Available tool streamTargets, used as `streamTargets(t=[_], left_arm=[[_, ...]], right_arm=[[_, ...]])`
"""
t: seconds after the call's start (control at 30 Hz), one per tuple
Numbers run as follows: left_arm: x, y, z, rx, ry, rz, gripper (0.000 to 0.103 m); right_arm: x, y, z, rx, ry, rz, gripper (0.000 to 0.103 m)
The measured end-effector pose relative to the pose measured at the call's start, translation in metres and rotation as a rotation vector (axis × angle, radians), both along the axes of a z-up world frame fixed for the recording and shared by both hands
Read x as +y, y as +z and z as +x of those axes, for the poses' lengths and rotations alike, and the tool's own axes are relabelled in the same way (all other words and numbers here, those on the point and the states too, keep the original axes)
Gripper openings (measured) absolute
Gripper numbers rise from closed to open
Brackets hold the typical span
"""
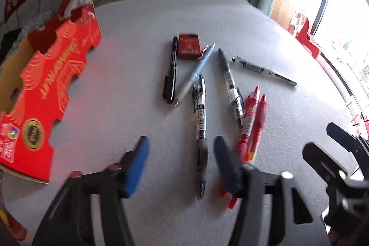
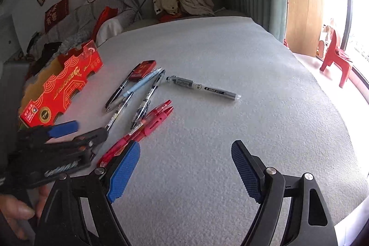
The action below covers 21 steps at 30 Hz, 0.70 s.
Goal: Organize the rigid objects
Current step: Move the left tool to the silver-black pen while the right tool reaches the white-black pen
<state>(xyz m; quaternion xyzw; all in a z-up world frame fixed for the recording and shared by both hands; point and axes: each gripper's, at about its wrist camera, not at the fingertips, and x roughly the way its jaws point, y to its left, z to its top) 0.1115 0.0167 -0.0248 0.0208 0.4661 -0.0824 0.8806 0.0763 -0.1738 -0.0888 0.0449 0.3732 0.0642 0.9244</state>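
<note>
— Both grippers are over the table with us. Our left gripper [image 1: 182, 167] has its blue pads apart, with the lower end of a black-and-clear pen [image 1: 200, 130] lying between them; the pads don't press on it.

— Agreed. And our right gripper [image 2: 185, 167]?

— Spread wide, nothing between its pads, only bare grey table cover [image 2: 230, 61] under it. Its left pad [image 2: 124, 172] sits just in front of the two red pens [image 2: 147, 128].

— Where do we see the rest of the pens?

— In a loose fan at mid-table. From the left wrist view: a black pen [image 1: 171, 70] farthest left, a light blue pen [image 1: 196, 73] slanting beside it, then the one between our left pads, another clear pen with a dark grip [image 1: 231, 87], and the red pair to its right. A white marker [image 2: 203, 87] lies apart from the group, off to the right.

— And the small red box [image 1: 189, 46]?

— At the far end of the fan, just beside the black pen's top.

— The container?

— A red cardboard tray [image 1: 53, 89] with notched edges sits at the table's left side, well apart from the pens. We can't tell what is inside it.
</note>
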Motion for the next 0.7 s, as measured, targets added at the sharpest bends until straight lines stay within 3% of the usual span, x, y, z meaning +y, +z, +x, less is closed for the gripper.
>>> streamTargets(t=[0.03,0.2,0.3,0.4,0.53,0.7], left_arm=[[0.000,-0.006,0.006,0.028,0.000,0.001,0.053],[-0.004,-0.009,0.015,0.016,-0.025,0.034,0.054],[-0.006,-0.009,0.016,0.000,-0.033,0.056,0.063],[0.001,-0.011,0.018,-0.001,-0.016,0.023,0.069],[0.001,-0.012,0.017,-0.006,-0.020,0.029,0.072],[0.001,-0.014,0.022,-0.010,-0.024,0.025,0.075]], right_arm=[[0.002,-0.002,-0.001,0.001,0.005,-0.001,0.082],[0.001,-0.008,-0.004,0.008,0.004,0.011,0.082],[0.001,-0.009,-0.002,0.014,0.002,0.012,0.082],[0.006,-0.008,0.004,0.002,0.020,-0.022,0.082],[0.000,-0.006,0.041,0.012,0.010,-0.126,0.082],[-0.009,-0.004,0.100,0.046,0.088,-0.235,0.082]])
